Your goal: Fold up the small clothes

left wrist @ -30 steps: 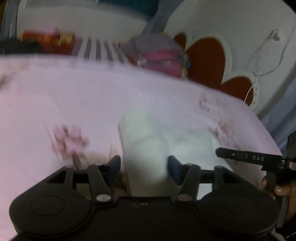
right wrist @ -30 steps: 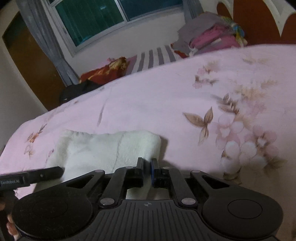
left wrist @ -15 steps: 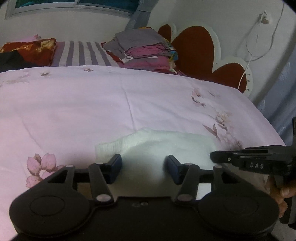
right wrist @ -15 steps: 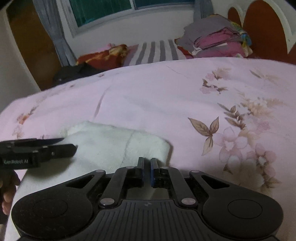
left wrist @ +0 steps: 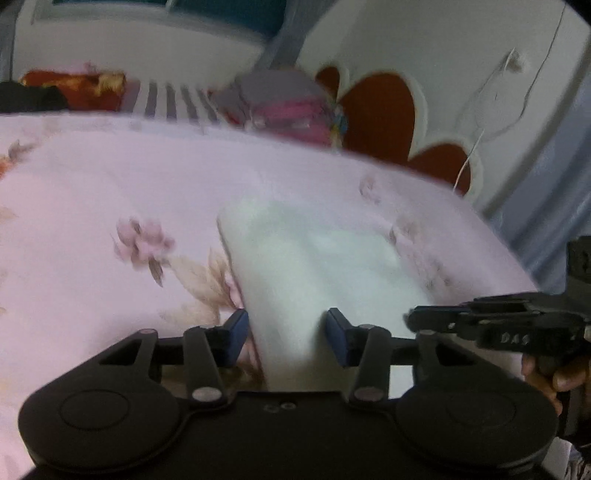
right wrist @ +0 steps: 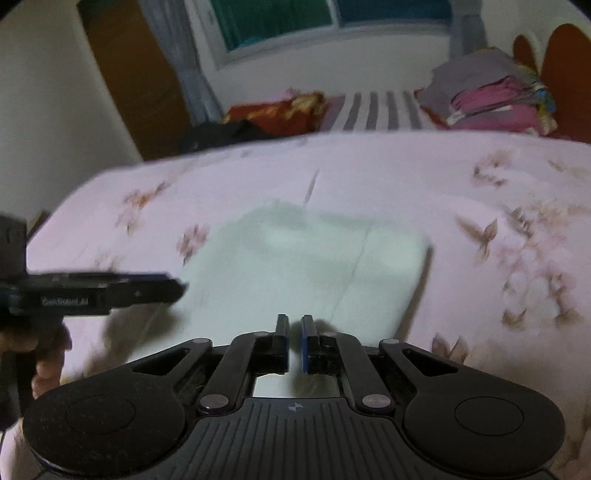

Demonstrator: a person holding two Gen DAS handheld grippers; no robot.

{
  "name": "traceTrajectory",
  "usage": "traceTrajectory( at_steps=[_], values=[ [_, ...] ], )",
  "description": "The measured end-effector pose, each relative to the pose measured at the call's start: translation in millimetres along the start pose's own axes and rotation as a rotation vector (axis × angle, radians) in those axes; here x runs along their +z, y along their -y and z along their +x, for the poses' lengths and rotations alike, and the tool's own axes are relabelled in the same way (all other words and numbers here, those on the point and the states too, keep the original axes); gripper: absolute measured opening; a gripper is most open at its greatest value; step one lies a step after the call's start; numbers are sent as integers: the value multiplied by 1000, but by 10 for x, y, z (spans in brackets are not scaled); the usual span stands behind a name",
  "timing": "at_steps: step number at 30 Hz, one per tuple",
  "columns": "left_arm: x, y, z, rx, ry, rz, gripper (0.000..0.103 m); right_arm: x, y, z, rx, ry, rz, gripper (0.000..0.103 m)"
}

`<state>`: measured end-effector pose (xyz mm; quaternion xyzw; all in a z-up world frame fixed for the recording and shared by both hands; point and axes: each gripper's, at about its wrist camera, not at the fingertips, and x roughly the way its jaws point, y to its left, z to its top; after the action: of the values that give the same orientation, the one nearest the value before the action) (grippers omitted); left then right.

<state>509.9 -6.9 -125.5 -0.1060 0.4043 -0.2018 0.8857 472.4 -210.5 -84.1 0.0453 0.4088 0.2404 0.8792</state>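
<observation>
My left gripper [left wrist: 284, 334] straddles the white cloth [left wrist: 314, 266] unclamped; only right view shows my right gripper [right wrist: 294, 341] pressed together, twelve o'clock window [right wrist: 280, 18].

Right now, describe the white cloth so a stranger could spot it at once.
Start at the bed with the pink flowered sheet. Near its front edge, just ahead of both grippers, lies the white cloth, a fluffy folded rectangle. It is the only plain white thing on the sheet; the folded clothes stacked by the headboard are grey and pink.

open pink bedsheet [right wrist: 388, 184] all around, clothes pile [right wrist: 491, 96] well beyond, far edge
</observation>
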Motion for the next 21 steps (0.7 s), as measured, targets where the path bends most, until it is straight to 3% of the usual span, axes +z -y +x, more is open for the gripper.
traceTrajectory(
  at_steps=[2, 4, 7, 10, 13, 16, 19, 21],
  values=[
    [-36, 92, 123, 29, -25, 7, 50, -89, 13, 97, -87, -12, -40, 0],
    [-30, 207, 118, 64, -11, 46, 48, -51, 52, 111, -96, -18, 12, 0],
    [-80, 220, -113, 23, 25, 27, 45, 21, -42, -8, -130, -12, 5, 0],
    [-203, 172, -320, 4, 50, 1, 45, -40, -102, -183, -96, -11, 4, 0],
    [-358, 162, -356, -42, 13, -21, 45, -179, -174, -320, -23, -15, 35, 0],
    [-512, 208, -277, 16, -37, 6, 47, -389, -366, -317, 32, -68, -2, 0],
    [-659, 227, -292, 36, -33, -9, 48, -590, -459, -149, -68, -156, -103, 0],
    [-709, 287, -350, 7, -43, 8, 47, -604, -418, -186, -91, -147, -81, 0]
  ],
)
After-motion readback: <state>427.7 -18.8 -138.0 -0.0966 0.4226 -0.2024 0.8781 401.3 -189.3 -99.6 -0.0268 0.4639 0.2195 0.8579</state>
